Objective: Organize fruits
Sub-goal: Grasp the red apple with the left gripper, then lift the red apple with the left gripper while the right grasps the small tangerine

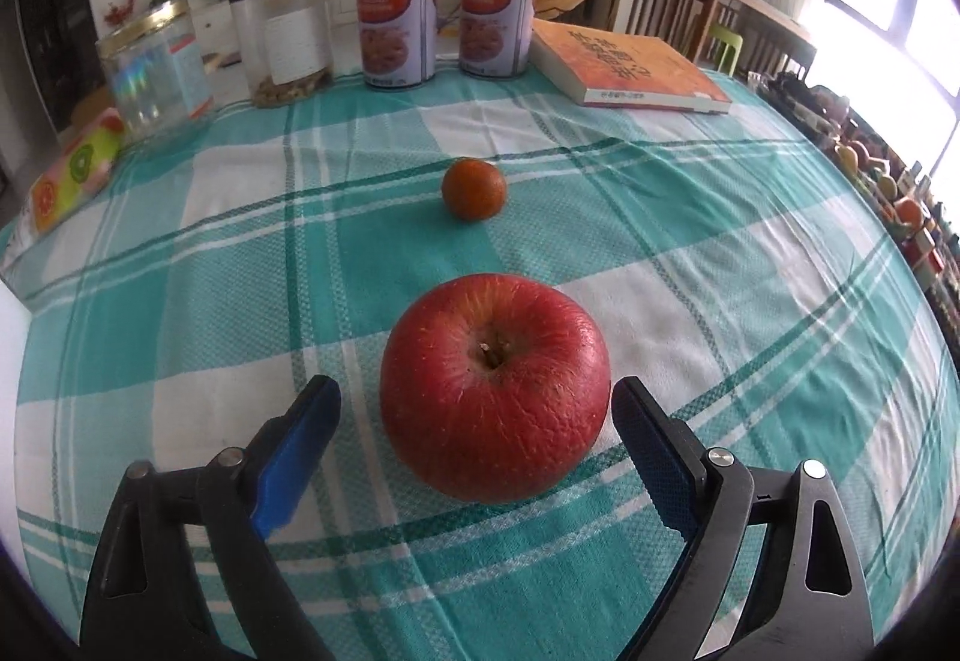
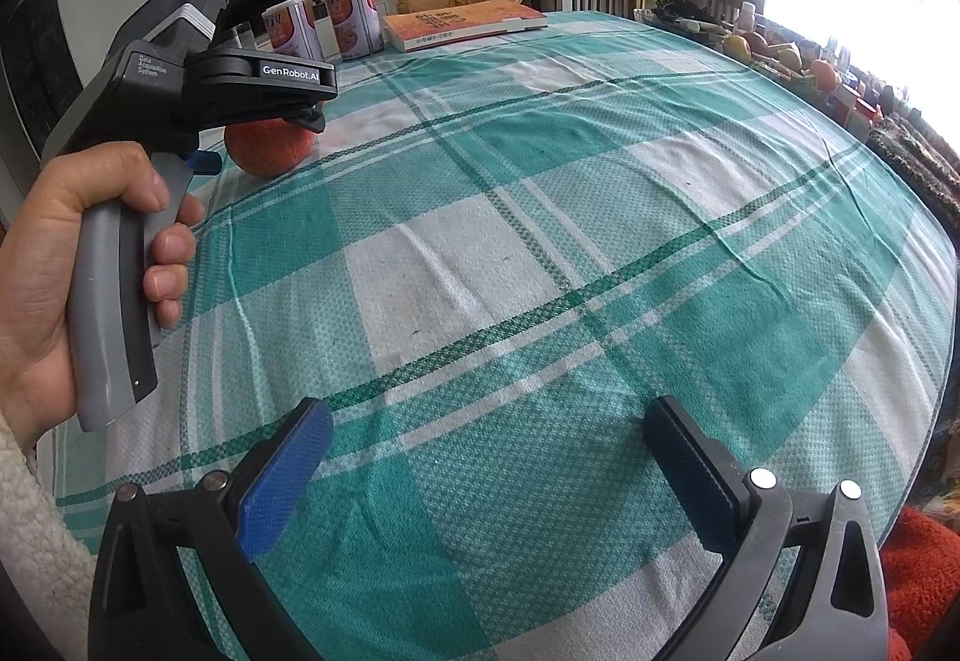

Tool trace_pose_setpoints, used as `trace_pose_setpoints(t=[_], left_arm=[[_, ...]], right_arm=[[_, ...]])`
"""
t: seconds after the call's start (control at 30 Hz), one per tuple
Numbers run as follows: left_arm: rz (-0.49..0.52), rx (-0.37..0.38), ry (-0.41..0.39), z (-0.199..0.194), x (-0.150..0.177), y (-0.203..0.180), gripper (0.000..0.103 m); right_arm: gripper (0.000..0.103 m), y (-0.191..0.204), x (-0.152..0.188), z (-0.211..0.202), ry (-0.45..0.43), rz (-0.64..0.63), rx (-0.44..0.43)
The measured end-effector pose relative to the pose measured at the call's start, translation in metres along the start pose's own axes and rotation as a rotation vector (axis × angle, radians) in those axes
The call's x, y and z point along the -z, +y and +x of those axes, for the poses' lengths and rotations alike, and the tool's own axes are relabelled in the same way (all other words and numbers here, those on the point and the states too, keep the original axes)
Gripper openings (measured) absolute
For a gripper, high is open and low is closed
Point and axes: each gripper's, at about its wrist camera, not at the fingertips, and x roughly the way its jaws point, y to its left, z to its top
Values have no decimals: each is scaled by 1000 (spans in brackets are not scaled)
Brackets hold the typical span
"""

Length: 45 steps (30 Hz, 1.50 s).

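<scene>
A big red apple (image 1: 495, 388) rests on the green-and-white checked tablecloth (image 1: 720, 271), stem up. My left gripper (image 1: 474, 397) is open with its blue pads on either side of the apple, the right pad close to its skin. A small orange mandarin (image 1: 473, 188) lies farther back, in the middle of the table. My right gripper (image 2: 489, 421) is open and empty over bare cloth. In the right wrist view the left gripper (image 2: 264, 120) and the apple (image 2: 268, 146) show at the far left, held by a hand.
Two printed tins (image 1: 396, 18) (image 1: 497, 12), two clear jars (image 1: 282, 36) (image 1: 153, 66) and an orange book (image 1: 630, 66) line the far edge. A fruit-pattern box (image 1: 75, 169) lies at left. A cluttered shelf with fruits (image 1: 900, 205) runs along the right.
</scene>
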Motion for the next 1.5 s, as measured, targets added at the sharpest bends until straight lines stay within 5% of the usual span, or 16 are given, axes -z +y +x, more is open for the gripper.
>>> trace_pose_setpoints(t=[0.03, 0.33, 0.57, 1.0, 1.13, 1.27, 1.5], left_arm=[[3, 37, -12, -2, 1, 0, 70], [-37, 39, -38, -68, 36, 33, 69], [-8, -55, -40, -117, 95, 63, 69], [-36, -72, -57, -104, 131, 77, 74], [-52, -72, -43, -95, 138, 80, 77], [-56, -59, -43, -95, 138, 80, 81], [-27, -85, -28, -92, 139, 74, 83]], right_arm=[[103, 0, 0, 0, 0, 0, 0], [103, 0, -1, 0, -1, 1, -2], [103, 1, -1, 1, 0, -4, 3], [103, 1, 0, 1, -1, -3, 1], [103, -22, -1, -19, -61, 110, -95], [103, -47, -44, -35, -194, 176, -161], [102, 26, -180, 88, -30, -131, -366]])
